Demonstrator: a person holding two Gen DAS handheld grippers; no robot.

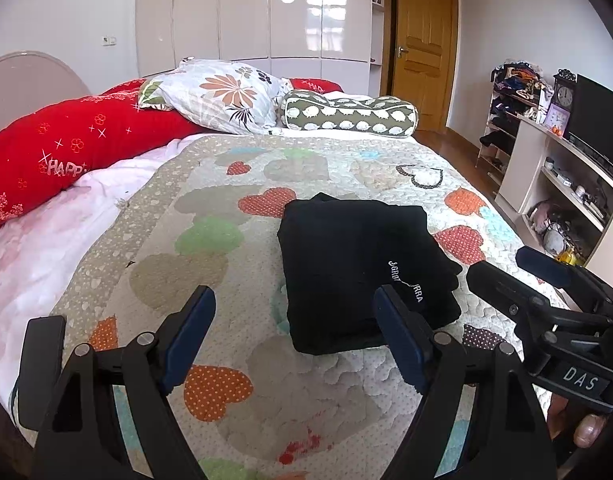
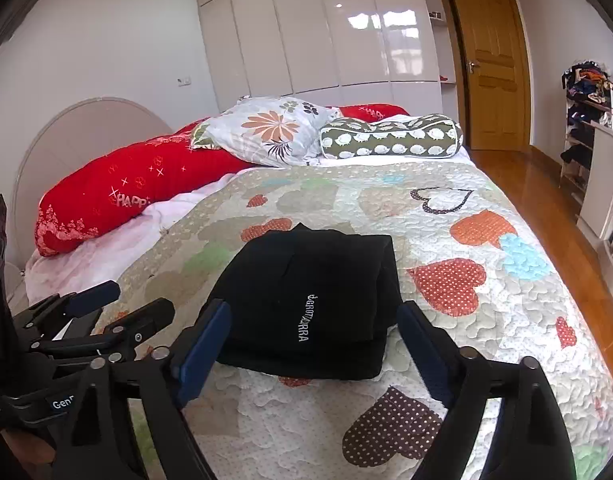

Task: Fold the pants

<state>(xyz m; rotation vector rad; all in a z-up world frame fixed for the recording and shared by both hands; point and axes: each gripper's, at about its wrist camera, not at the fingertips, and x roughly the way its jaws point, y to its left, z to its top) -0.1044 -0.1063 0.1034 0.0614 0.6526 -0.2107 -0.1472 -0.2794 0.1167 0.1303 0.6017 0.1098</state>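
Black pants (image 1: 358, 264) lie folded into a compact stack on the heart-patterned quilt (image 1: 226, 264), white lettering showing on top. My left gripper (image 1: 294, 300) hovers open near the stack's front left corner, nothing between its fingers. In the right wrist view the same pants (image 2: 310, 300) sit just ahead of my right gripper (image 2: 312, 316), which is open, its blue pads clear of the cloth on either side. Each gripper also shows in the other's view: the right gripper (image 1: 518, 264) at right, the left gripper (image 2: 142, 300) at left.
Red long pillow (image 1: 66, 148), floral pillow (image 1: 222, 96) and green bolster (image 1: 350, 114) lie at the bed's head. White shelving (image 1: 562, 184) with a clock and a screen stands to the right. Wooden door (image 2: 490, 68) and wood floor lie beyond the bed's right edge.
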